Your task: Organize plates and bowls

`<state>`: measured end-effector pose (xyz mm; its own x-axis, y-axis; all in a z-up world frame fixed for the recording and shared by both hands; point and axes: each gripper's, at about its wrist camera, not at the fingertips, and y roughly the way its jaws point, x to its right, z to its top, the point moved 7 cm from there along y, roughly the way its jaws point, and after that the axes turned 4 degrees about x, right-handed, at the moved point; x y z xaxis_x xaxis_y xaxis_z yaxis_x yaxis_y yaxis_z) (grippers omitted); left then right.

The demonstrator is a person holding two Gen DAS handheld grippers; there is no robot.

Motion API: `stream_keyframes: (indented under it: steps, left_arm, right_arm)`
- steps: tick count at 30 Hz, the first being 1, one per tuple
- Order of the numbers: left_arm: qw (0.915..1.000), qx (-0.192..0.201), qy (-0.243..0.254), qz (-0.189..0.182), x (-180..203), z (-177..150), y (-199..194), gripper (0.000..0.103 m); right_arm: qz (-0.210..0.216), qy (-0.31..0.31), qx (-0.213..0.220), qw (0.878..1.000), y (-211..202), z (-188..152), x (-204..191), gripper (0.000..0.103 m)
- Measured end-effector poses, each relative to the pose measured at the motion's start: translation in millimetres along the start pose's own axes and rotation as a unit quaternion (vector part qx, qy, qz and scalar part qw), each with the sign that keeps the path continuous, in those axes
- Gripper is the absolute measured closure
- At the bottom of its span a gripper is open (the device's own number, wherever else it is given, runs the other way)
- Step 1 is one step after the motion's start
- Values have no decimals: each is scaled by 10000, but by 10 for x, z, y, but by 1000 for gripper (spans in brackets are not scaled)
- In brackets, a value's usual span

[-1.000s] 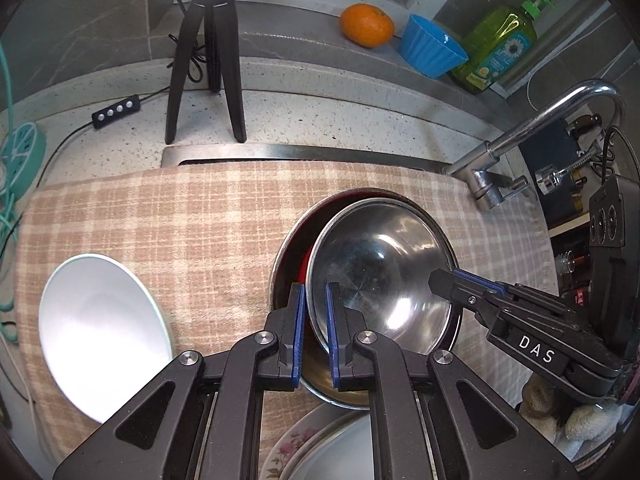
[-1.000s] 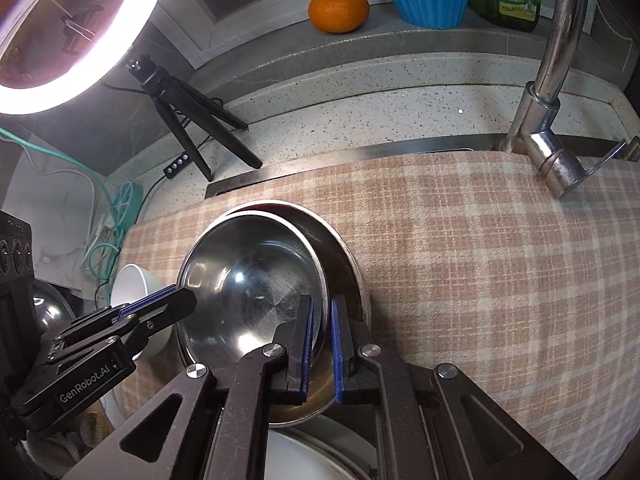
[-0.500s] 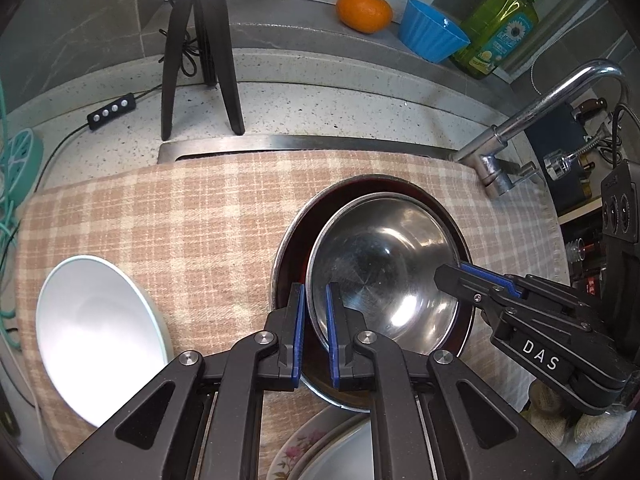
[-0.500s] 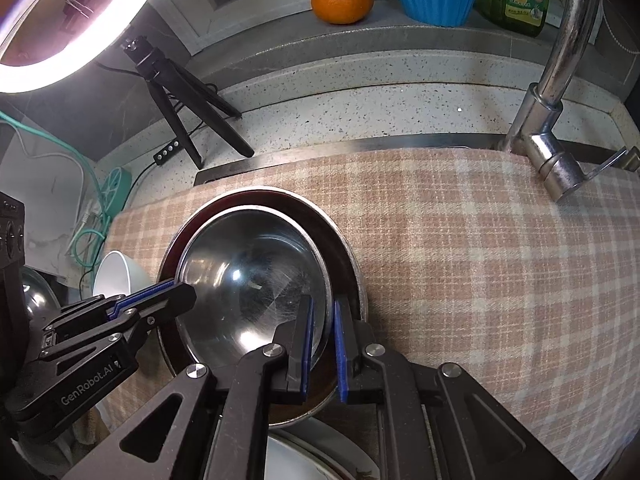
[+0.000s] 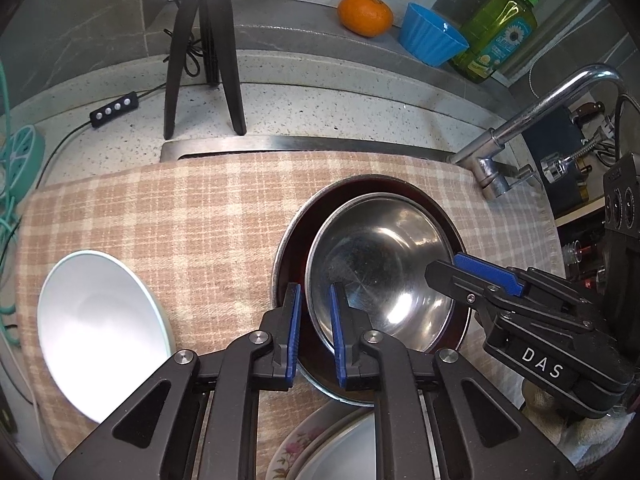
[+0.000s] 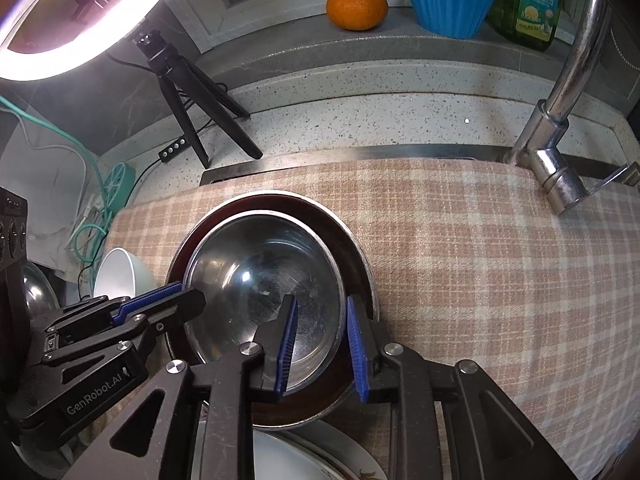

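Observation:
A small steel bowl (image 5: 380, 264) sits inside a larger steel bowl with a red inner wall (image 5: 292, 248) on a checked cloth (image 5: 180, 216). My left gripper (image 5: 314, 300) is open, its jaws straddling the small bowl's near-left rim. My right gripper (image 6: 320, 312) is open, its jaws straddling the small bowl's near-right rim (image 6: 340, 300). Each gripper shows in the other's view. A white bowl (image 5: 96, 320) lies tilted at the left on the cloth. A flowered plate (image 5: 304, 440) with a steel dish on it sits at the near edge.
A faucet (image 5: 532, 120) stands at the back right. A black tripod (image 5: 204, 48) stands on the speckled counter. An orange (image 5: 364, 14), a blue cup (image 5: 432, 40) and a green soap bottle (image 5: 496, 32) line the back ledge. A ring light (image 6: 60, 20) glows upper left.
Both grippers have opened from shut on the small bowl's rim. The small bowl has settled lower into the large bowl.

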<state>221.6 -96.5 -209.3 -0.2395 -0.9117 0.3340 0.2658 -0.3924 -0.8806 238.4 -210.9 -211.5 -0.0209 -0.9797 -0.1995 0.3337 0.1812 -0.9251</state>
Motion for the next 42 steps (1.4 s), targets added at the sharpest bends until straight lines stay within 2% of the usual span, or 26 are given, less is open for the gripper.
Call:
stream_keyframes:
  steps: [5,14,22,33,42]
  left_arm:
    - [9999,105,-47,-59,-25,22,-120,90]
    - [9988,363,-271,-163,-184,66,-405,90]
    - [9947,727,-724,-88,-591,13,-768,90]
    - [9863,813,-1387,377,-1456,-218,-1008,90]
    - [9815,647,-1783,246,-1781,-370,-976,90]
  right_arm:
    - [-27,-55,182,9998,-106,31,-17,76]
    - [172,-104,419,9989,-307,79,-181,74]
    - [726,-195,500,9959,-450,68,-572,74]
    - [1199,-479,157,9915,-241,-16,-1193,74]
    - [1343,-531,-185,9894,34,-35,-1490,74]
